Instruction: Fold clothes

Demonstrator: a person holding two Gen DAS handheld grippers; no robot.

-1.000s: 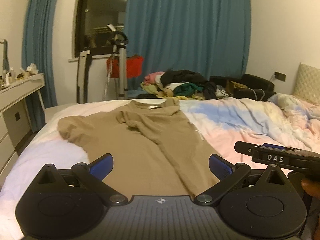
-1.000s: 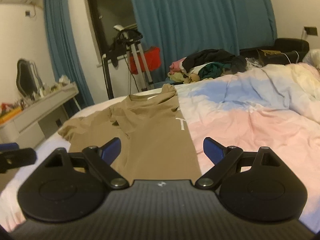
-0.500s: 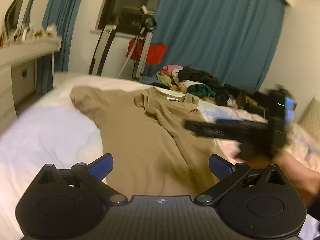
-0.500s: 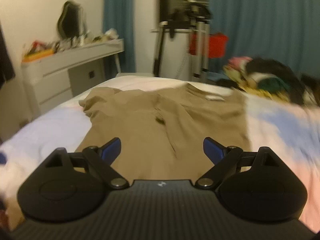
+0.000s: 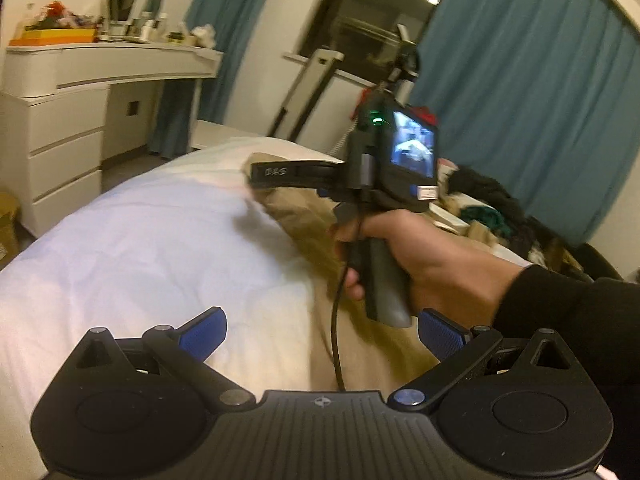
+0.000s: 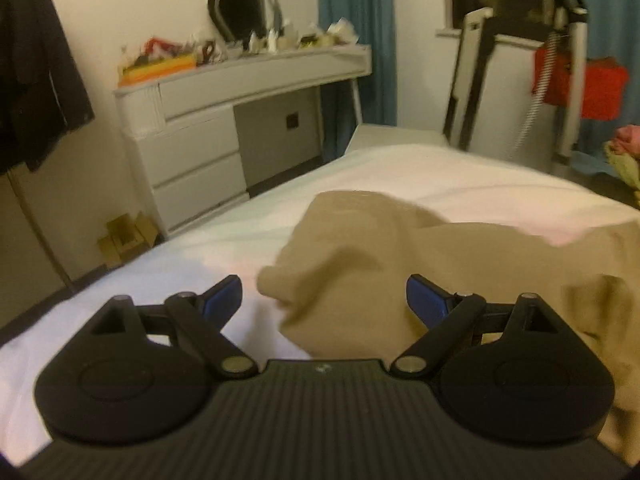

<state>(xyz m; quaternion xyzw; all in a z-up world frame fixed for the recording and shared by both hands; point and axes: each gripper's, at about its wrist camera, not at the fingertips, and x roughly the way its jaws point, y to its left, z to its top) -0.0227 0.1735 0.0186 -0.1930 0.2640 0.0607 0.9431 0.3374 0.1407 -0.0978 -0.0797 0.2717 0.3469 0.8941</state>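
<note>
A bedroom with blue curtains point(image 5: 520, 92), a white dresser point(image 5: 60, 120) and a bed point(image 5: 152, 248) under pale bedding. Left wrist view: the left claw point(image 5: 320, 334) hangs above the bed, its blue pads point(image 5: 202, 334) spread wide with nothing between them. Ahead of it, the right hand point(image 5: 420, 256) grips the handle of the right claw point(image 5: 276, 172), whose small lit screen point(image 5: 414, 148) faces the camera and whose fingers reach leftward over the far edge of a tan shirt point(image 5: 312, 224); from this side it cannot be told whether those fingers are apart. A dark cable point(image 5: 336, 320) hangs from the handle. The shirt lies on the bed to the right of centre, with a heap of clothes point(image 5: 488, 208) behind it. Right wrist view: the right claw point(image 6: 324, 300) is spread wide, empty, and hovers just over a rumpled sleeve of the shirt point(image 6: 360, 248), which lies between and beyond the pads. The dresser point(image 6: 224, 120), a mirror point(image 6: 236, 4) on it, and a red bag point(image 6: 600, 88) stand behind.
</note>
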